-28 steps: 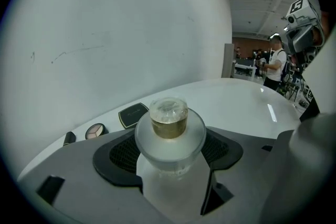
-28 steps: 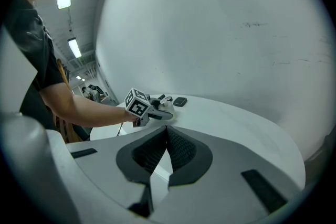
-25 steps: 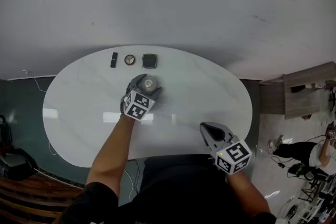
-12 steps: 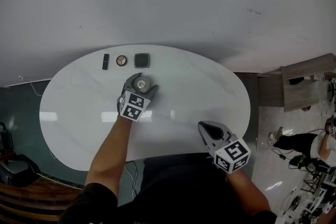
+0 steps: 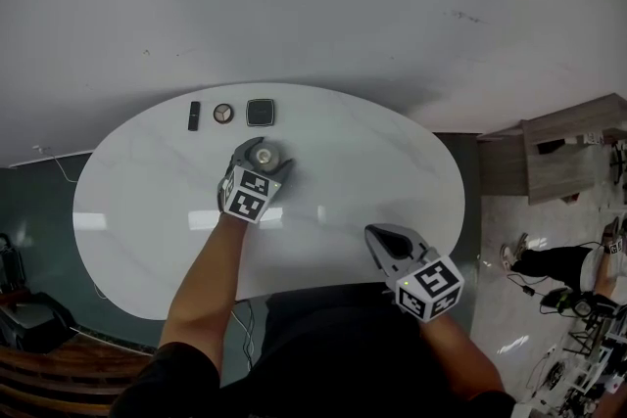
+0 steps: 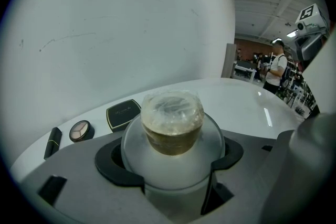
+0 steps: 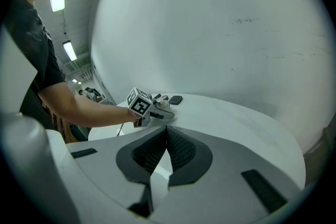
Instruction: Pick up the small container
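My left gripper (image 5: pixel 263 150) is clamped round the small container (image 6: pixel 172 122), a clear jar, just short of the black compact (image 5: pixel 260 113) on the table (image 5: pixel 147 210). My right gripper (image 5: pixel 385 240) is pinched together, empty, by the near edge.

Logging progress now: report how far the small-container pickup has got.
Done: the left hand-held gripper is around the small container, its jaws pressed on both sides. In hand: the grasp. Left: the lift, as the container seems to sit on the table. The right hand-held gripper is shut and empty, near the table's front edge.
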{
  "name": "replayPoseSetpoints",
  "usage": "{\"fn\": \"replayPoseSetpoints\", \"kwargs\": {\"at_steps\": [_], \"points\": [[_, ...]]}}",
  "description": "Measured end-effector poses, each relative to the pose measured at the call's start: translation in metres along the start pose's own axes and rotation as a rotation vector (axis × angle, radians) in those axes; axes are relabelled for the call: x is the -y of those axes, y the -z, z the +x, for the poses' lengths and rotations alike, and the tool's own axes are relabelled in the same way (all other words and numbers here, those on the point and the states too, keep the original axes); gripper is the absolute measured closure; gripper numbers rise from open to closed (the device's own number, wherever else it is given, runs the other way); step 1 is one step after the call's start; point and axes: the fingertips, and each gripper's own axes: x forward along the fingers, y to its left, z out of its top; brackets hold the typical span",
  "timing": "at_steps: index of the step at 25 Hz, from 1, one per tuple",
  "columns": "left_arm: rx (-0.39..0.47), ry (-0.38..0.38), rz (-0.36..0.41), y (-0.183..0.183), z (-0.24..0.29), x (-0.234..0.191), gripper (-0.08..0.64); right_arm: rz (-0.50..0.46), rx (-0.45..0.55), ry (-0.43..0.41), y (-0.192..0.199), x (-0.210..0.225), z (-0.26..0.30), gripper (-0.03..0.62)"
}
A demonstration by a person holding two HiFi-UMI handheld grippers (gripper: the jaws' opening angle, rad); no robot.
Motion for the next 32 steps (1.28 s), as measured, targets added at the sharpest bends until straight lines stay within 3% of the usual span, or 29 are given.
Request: {"fn": "replayPoseSetpoints", "kwargs": {"at_steps": [9, 24, 32], "points": [[-0.016, 0.053, 0.05, -0.003, -0.036, 0.036, 0.218, 0.001, 0.038, 0.027, 0.003, -0.014, -0.014, 0.598], [0.036, 0.146, 0.061, -0.037, -0.159, 0.085, 0.218, -0.083, 0.192, 0.04, -0.026, -0.067, -0.028, 0.598], [0.099, 0.108, 0.071, -0.063, -0.216, 0.104, 0.218, -0.204, 0.248, -0.026, -0.059, -0.085, -0.038, 0.598]]}}
